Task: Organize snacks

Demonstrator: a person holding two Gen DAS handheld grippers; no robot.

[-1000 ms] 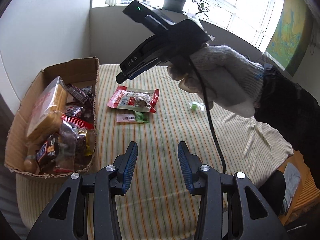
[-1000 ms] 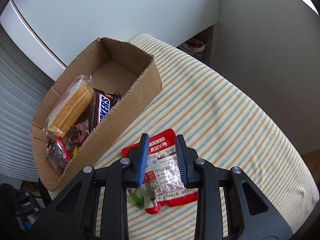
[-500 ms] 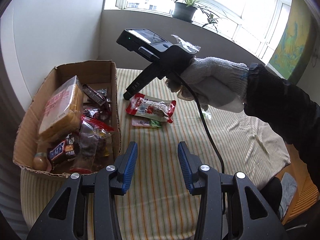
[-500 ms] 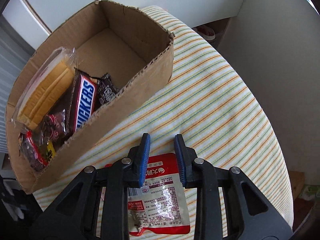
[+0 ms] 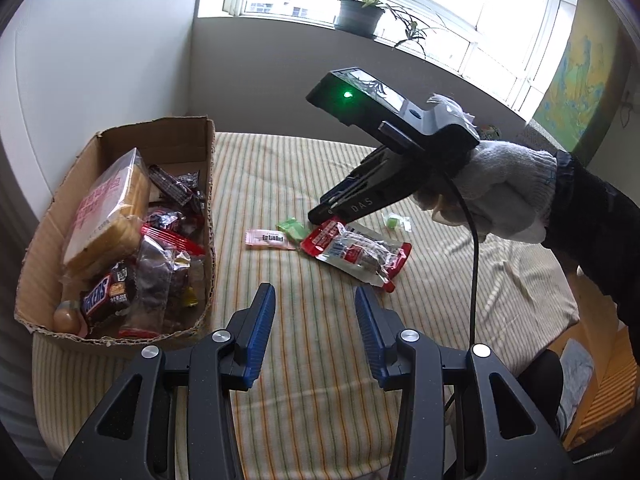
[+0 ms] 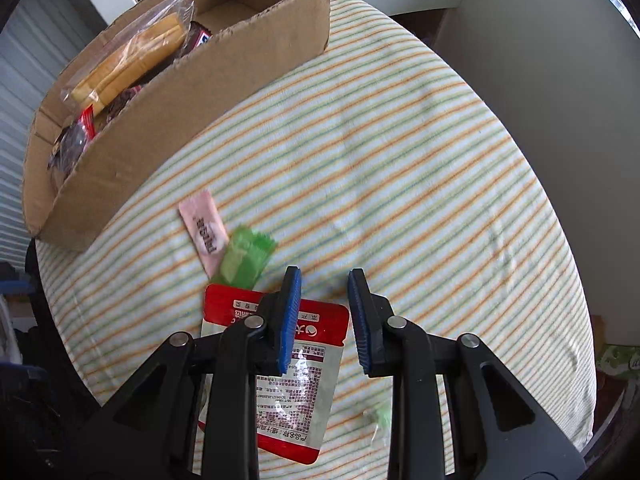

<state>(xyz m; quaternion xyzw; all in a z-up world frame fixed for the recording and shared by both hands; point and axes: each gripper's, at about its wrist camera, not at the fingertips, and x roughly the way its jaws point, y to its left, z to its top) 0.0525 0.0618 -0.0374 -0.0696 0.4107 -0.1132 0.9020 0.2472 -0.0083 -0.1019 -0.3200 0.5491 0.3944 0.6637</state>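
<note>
On striped tablecloth (image 6: 400,152): cardboard box (image 6: 168,92) filled with snacks, set at edge. Red-and-clear pouch (image 5: 356,250) laid flat mid-table, pink sachet (image 5: 266,239) and green sachet (image 5: 293,229) just beside. Right gripper (image 6: 325,314) pointed down over pouch's top edge, jaws nearly closed, nothing clamped. Left gripper (image 5: 315,330) held apart, jaws parted, empty.

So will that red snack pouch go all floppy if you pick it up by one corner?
Probably floppy: the red pouch is thin film lying flat on the tablecloth, already crinkled. It looks light, with only a small dark lump showing through its clear window. The shiny film may be a bit slippery.
</note>
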